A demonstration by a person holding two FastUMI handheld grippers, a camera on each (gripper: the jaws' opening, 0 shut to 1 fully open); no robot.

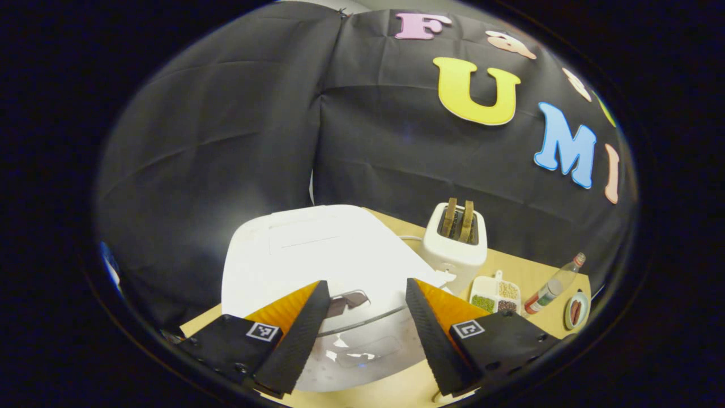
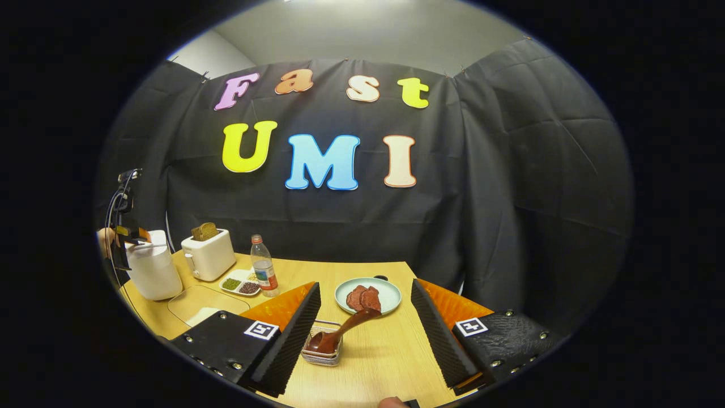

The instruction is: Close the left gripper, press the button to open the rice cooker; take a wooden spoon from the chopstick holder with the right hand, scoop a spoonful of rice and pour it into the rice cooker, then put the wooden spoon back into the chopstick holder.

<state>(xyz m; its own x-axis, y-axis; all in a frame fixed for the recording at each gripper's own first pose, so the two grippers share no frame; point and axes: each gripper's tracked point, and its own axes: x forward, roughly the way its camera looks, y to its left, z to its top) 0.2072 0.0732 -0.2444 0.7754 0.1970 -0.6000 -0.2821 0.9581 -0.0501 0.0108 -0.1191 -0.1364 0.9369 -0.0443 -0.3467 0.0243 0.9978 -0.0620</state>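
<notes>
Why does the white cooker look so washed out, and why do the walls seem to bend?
In the left gripper view, overhead light glares off the rice cooker lid, bleaching its detail, with reflections on its glossy front. In the right gripper view, the fisheye lens bows the table edge and the cloth wall; the cooker there sits small and evenly lit.

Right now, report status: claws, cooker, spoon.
Left claw open above closed rice cooker. Right claw open, empty. Wooden spoon in its holder ahead; nothing in the way.

White rice cooker (image 1: 317, 249), brown spoon (image 2: 340, 334) — perhaps wooden
</notes>
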